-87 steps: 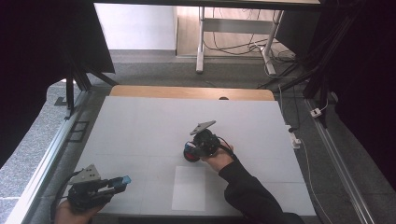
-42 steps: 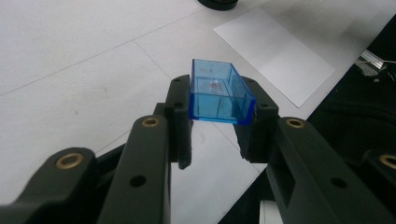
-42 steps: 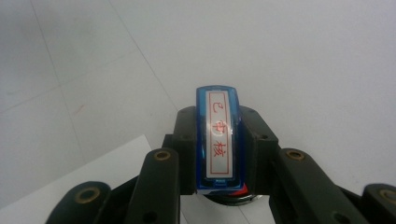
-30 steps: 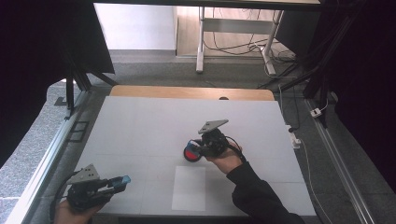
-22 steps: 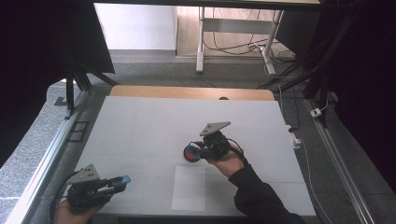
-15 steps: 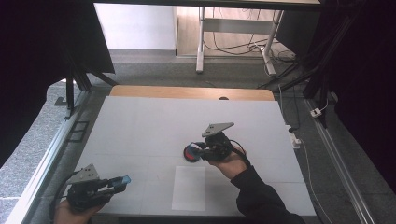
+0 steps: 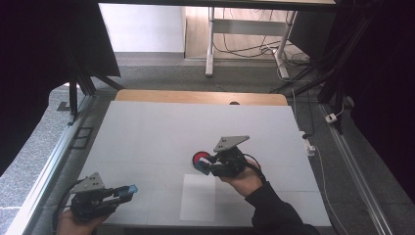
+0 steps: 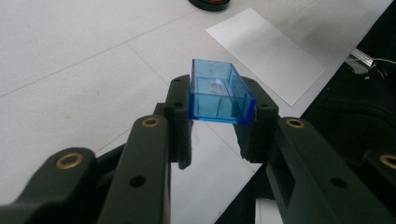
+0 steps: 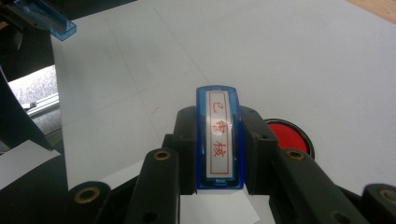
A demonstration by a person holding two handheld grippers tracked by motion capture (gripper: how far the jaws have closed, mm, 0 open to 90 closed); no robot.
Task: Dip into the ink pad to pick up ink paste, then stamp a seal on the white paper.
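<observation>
- The right gripper hangs near the middle of the table, its jaws closed on a blue stamp.
- In the right gripper view the stamp sits upright between the jaws, its face turned toward the camera; the face is a white strip with red characters inside a red border.
- A round red ink pad in a black case lies on the table just beside that gripper's tip; from above I cannot tell whether the stamp touches it. In the right gripper view the pad peeks out past the right-hand jaw.
- A white sheet of paper lies flat on the table just in front of the right hand, nearer the person.
- The left gripper is down at the near left corner of the table, well apart from the pad and the paper.
- Its jaws are clamped on a clear blue cap, a small open box held by its two long sides, hollow side up.
- In the left gripper view the paper lies beyond the cap.
</observation>
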